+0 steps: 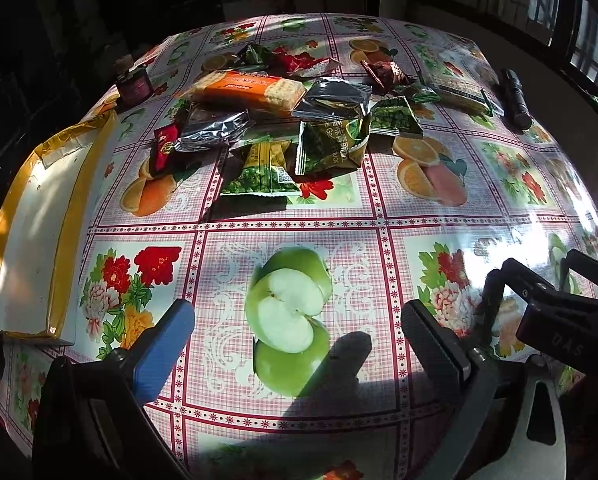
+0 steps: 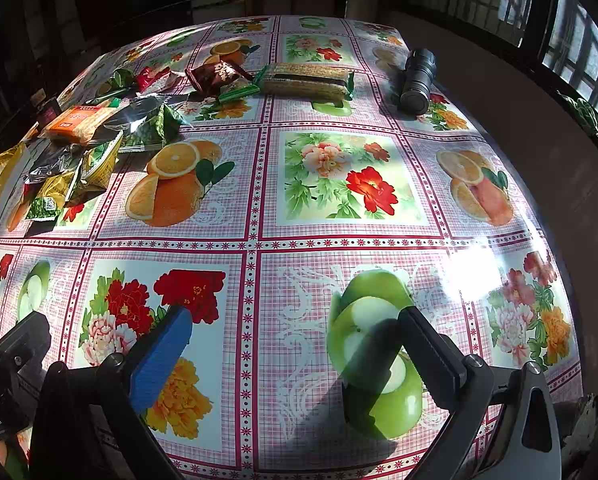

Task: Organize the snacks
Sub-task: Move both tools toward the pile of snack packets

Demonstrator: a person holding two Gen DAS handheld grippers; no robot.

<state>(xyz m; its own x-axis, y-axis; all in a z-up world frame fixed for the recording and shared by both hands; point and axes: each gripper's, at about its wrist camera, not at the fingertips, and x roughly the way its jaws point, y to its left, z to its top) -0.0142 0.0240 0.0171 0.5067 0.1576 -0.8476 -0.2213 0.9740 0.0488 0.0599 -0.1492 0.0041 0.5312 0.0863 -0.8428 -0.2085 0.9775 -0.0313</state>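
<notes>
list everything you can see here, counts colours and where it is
snack packets: a dozen or so, exact count unclear, green, silver, red, yellow, heaped at the far middle of the table
orange cracker pack: one, orange, on top of the heap, far left
long cracker pack: one, tan in clear wrap with green ends, far side, apart from the heap
flashlight: one, black, far right of the table
small jar: one, dark red, far left edge
box: one, white with yellow tape, left edge of the table
tablecloth: one, pink check with fruit and flower prints, covers the table
left gripper: one, a blue and a black finger, open, empty, above the table
right gripper: one, same colours, open, empty
</notes>
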